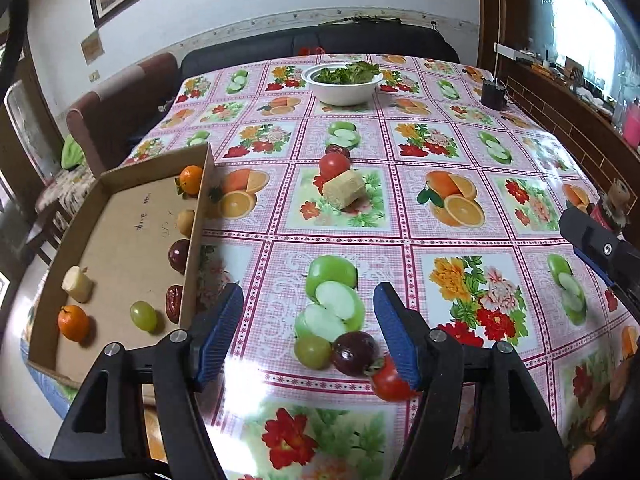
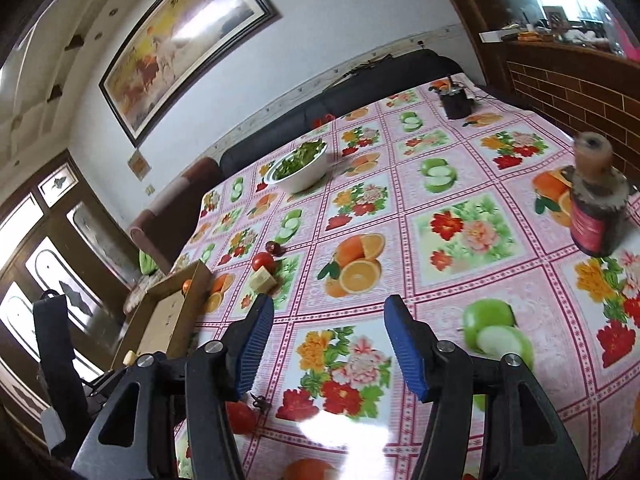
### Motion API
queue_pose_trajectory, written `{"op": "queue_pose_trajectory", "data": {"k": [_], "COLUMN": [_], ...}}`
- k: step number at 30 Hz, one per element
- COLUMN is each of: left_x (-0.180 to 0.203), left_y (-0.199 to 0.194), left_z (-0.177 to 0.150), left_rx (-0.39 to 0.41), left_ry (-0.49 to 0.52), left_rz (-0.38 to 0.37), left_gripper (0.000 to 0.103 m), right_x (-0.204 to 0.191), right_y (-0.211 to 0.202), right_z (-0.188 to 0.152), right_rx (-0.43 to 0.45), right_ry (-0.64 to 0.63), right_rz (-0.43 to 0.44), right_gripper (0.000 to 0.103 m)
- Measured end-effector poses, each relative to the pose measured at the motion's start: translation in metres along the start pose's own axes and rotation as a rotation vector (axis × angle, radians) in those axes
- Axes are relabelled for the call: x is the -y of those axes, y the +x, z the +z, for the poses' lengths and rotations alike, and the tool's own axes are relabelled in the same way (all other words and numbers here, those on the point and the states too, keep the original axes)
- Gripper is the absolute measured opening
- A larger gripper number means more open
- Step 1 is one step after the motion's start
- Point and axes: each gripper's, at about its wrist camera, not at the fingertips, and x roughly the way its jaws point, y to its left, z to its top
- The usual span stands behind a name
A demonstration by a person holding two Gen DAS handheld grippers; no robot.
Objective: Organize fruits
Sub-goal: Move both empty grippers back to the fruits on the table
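A shallow cardboard box [image 1: 132,220] at the left holds two oranges [image 1: 73,322], a green grape [image 1: 143,315], red dates [image 1: 174,302], a dark plum and pale chunks. My left gripper [image 1: 308,322] is open, low over the table. Between its blue pads lie a green grape [image 1: 312,351] and a dark plum [image 1: 354,353]; a red tomato [image 1: 390,382] touches the right pad. Farther off lie a tomato [image 1: 334,165], a pale block [image 1: 345,190] and a dark date [image 1: 337,149]. My right gripper [image 2: 330,344] is open and empty; a tomato [image 2: 242,418] lies beside its left finger.
A white bowl of greens [image 1: 343,84] stands at the far side. A dark cup [image 1: 493,94] is at the far right and a dark red bottle [image 2: 596,208] near the right edge. A sofa and chairs stand behind the table.
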Motion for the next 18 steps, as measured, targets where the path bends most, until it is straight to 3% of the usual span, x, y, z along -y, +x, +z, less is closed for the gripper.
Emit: {"op": "queue_pose_trajectory", "data": {"k": [8, 14, 18], "left_x": [0.018, 0.017, 0.008], "left_y": [-0.01, -0.024, -0.029], "left_z": [-0.007, -0.023, -0.037], "left_rx": [-0.039, -0.055, -0.066], "left_ry": [-0.003, -0.051, -0.087], "left_rz": [-0.008, -0.14, -0.127], "left_gripper": [0.067, 0.067, 0.067], "right_x": [0.028, 0.05, 0.048], "right_y": [-0.01, -0.008, -0.005], "right_z": [-0.005, -0.005, -0.006], "right_rx": [0.059, 0.051, 0.036], "right_ry": [0.022, 0.118, 0.106], "right_rz": [0.02, 0.107, 0.14], "right_gripper": [0.067, 0.067, 0.067]}}
